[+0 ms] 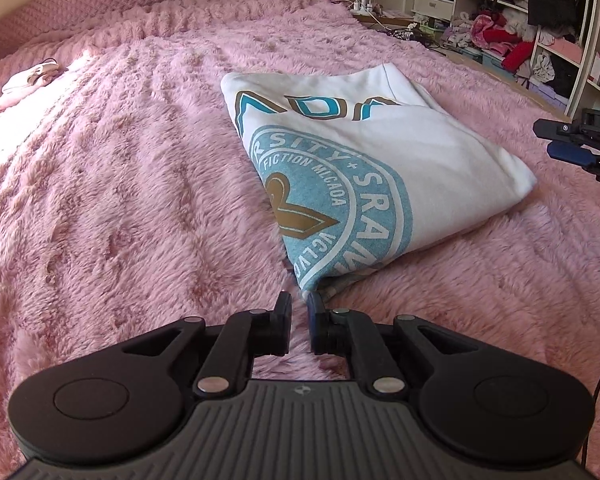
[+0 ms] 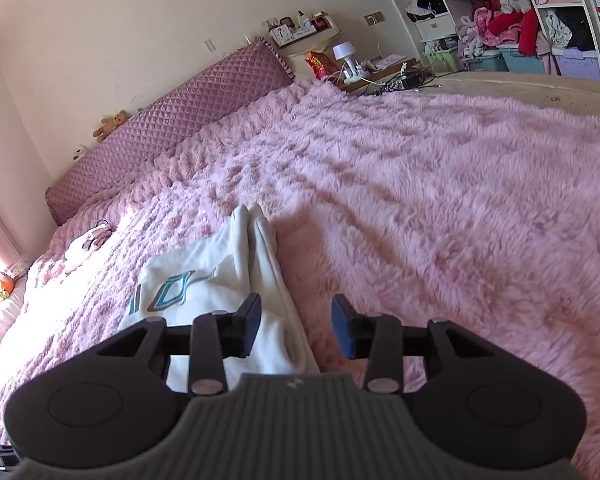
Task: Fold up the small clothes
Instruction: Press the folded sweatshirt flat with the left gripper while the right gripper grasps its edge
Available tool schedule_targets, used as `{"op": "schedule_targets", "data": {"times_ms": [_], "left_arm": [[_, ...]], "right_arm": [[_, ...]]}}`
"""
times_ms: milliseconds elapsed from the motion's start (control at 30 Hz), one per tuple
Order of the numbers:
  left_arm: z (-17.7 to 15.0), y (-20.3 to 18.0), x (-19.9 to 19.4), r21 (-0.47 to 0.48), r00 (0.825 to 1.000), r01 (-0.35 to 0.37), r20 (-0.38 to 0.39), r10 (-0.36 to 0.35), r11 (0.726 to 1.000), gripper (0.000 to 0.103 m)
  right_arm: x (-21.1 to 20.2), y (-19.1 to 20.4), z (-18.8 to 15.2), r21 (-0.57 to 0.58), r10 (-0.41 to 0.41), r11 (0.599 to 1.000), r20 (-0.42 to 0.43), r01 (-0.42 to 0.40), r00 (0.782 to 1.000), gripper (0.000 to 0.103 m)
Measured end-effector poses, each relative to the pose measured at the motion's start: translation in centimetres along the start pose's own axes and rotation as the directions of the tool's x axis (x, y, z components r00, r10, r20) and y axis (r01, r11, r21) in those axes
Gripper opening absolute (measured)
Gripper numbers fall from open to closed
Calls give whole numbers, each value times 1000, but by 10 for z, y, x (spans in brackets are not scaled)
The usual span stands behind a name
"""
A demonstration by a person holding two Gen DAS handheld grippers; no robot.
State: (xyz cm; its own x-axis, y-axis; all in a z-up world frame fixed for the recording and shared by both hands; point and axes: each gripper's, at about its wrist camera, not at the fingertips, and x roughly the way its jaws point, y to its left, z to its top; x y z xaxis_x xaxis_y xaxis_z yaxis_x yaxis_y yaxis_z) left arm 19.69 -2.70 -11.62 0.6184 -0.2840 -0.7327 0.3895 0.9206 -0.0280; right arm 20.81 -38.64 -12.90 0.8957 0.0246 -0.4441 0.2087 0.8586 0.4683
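Note:
A white T-shirt (image 1: 380,160) with a teal round print lies folded on the pink fluffy blanket (image 1: 120,200). My left gripper (image 1: 300,300) sits low at the shirt's near corner, its jaws only a narrow slit apart with nothing between them. The corner lies just past the right fingertip (image 1: 314,300). In the right wrist view my right gripper (image 2: 296,308) is open above the shirt's (image 2: 204,280) folded edge, with its left finger over the cloth and its right finger over the blanket. It also shows at the right edge of the left wrist view as the right gripper (image 1: 572,140).
A small pink garment (image 1: 28,80) lies far left on the bed. A quilted headboard cushion (image 2: 172,120) runs along the wall. A nightstand with a lamp (image 2: 346,56) and cluttered clothes shelves (image 1: 520,20) stand beyond the bed.

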Motion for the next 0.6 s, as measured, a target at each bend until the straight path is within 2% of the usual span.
{"op": "schedule_targets", "data": {"times_ms": [133, 267, 333, 367, 533, 600], "left_arm": [[18, 11, -7, -97, 997, 47, 71, -40, 994, 9], [37, 10, 3, -153, 985, 122, 139, -101, 981, 9], [43, 7, 12, -165, 981, 148, 153, -123, 975, 11], [45, 7, 16, -174, 979, 158, 154, -132, 972, 16], [43, 9, 39, -242, 979, 184, 127, -157, 953, 26], [41, 9, 43, -239, 979, 187, 127, -161, 953, 31]], "right_arm": [[36, 22, 36, -124, 79, 990, 43, -73, 996, 39], [95, 52, 61, -262, 160, 953, 6, -153, 987, 39], [125, 61, 69, -312, 141, 940, -17, -139, 990, 39], [143, 65, 74, -325, 122, 937, -32, -126, 992, 39], [203, 68, 82, -315, 80, 942, -125, -117, 989, 38], [218, 69, 80, -330, 65, 937, -153, -113, 986, 24]]}}
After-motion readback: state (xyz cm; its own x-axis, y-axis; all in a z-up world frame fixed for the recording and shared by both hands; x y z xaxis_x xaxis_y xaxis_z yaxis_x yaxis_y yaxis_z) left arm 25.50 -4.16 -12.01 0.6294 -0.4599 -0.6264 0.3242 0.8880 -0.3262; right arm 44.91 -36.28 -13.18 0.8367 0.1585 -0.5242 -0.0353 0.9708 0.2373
